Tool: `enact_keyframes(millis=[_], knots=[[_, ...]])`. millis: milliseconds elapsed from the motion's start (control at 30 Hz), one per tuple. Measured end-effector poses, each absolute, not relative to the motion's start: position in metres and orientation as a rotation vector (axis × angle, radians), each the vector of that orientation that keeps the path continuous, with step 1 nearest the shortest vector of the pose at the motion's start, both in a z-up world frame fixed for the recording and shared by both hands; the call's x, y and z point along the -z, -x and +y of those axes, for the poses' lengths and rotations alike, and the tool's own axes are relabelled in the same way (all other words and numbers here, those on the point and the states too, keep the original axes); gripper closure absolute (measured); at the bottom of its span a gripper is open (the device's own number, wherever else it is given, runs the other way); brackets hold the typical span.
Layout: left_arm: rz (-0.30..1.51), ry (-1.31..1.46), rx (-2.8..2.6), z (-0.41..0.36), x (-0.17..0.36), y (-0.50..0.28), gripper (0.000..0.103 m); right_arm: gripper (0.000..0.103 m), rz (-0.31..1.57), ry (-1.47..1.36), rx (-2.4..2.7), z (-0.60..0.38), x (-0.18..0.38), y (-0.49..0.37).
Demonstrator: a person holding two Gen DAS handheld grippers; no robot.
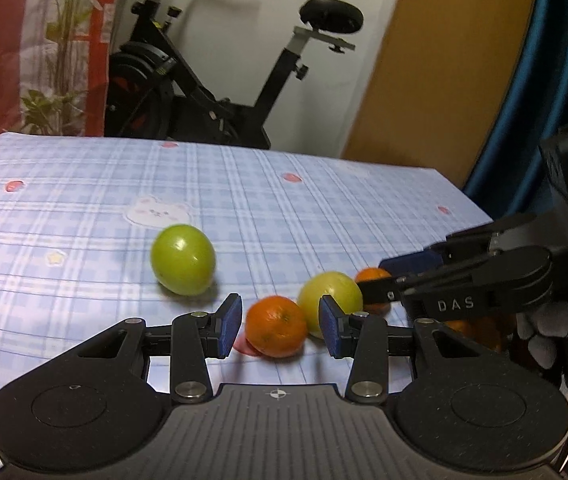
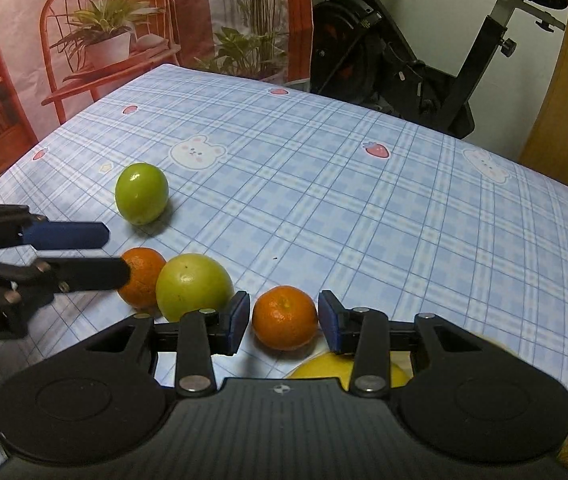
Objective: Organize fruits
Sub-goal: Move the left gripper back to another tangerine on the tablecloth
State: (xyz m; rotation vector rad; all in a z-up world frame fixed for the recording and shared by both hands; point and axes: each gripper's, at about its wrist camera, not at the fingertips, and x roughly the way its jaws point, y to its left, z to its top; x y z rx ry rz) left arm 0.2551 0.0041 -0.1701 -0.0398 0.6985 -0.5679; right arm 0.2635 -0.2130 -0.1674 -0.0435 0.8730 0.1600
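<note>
On the blue plaid tablecloth (image 1: 84, 208) lie two oranges and two green fruits. In the left wrist view my left gripper (image 1: 281, 325) is open, its pads on either side of an orange (image 1: 276, 326) without touching it. A green fruit (image 1: 331, 297) sits right behind it, and another green fruit (image 1: 183, 259) lies apart to the left. My right gripper (image 2: 285, 323) is open around the second orange (image 2: 285, 317). The right wrist view also shows the first orange (image 2: 142, 276), the near green fruit (image 2: 194, 286) and the far green fruit (image 2: 142, 193). A yellow fruit (image 2: 324, 370) lies under the right gripper.
An exercise bike (image 1: 204, 80) stands behind the table's far edge. A printed backdrop (image 2: 104, 32) hangs at the left. A wooden panel (image 1: 444, 60) and a blue curtain (image 1: 524, 100) stand at the right. The far tablecloth (image 2: 324, 160) is bare.
</note>
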Motion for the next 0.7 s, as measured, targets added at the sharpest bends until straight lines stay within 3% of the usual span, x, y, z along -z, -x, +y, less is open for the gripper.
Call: enact_keyframes(millis=[467, 700], knots=[[0.726, 0.045, 0.557, 0.003, 0.183, -0.262, 0.058, 0.062, 0.880, 0.073, -0.124, -0.206, 0.171, -0.268], [0.713, 0.034, 0.563, 0.004, 0.183, -0.257, 0.063, 0.062, 0.900, 0.109, -0.115, -0.202, 0.173, -0.271]])
